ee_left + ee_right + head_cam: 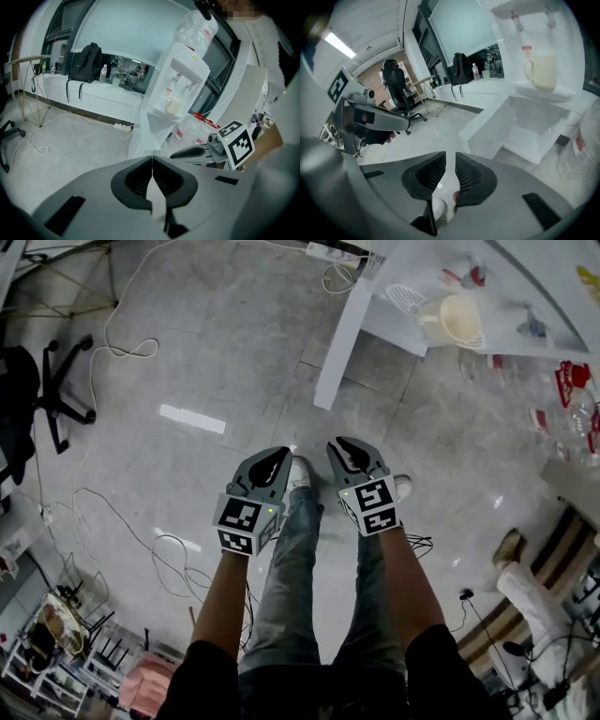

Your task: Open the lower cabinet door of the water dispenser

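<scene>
Two grey ribbed tongs are seen: left tongs [152, 162] pressed together, right tongs [450, 161] slightly spread. One flat white cabinet door [486, 125] is swung open.

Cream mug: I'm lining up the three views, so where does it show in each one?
Head view: the cream mug is at the upper right.
Left gripper view: it is small, just right of centre and above the middle.
Right gripper view: it is at the upper right.
Shared landmark: the open lower cabinet door, down-left of the mug in all three.
</scene>
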`<state>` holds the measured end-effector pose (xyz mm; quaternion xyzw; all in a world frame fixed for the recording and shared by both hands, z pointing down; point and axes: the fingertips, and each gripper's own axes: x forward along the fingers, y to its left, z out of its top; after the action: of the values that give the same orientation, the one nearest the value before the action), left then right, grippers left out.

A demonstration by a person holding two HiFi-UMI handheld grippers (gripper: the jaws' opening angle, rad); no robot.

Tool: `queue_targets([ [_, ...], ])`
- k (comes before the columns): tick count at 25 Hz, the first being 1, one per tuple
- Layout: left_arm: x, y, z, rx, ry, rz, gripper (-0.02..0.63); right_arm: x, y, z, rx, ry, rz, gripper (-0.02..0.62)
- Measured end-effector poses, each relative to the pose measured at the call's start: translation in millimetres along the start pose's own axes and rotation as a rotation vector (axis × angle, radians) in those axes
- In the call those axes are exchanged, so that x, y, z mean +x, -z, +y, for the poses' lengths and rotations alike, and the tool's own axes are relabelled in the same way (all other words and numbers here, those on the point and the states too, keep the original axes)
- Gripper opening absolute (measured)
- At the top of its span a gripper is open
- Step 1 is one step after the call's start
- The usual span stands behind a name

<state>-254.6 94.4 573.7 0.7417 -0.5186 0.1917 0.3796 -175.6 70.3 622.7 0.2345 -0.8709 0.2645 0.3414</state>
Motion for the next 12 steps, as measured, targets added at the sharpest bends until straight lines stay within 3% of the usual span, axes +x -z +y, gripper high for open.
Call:
queue_targets([
  [12, -54.8, -83.4, -65.5, -0.040, -0.027, -0.112, 0.018, -125.9, -100.1, -10.7, 0.008, 0.100, -0.192, 0.015],
])
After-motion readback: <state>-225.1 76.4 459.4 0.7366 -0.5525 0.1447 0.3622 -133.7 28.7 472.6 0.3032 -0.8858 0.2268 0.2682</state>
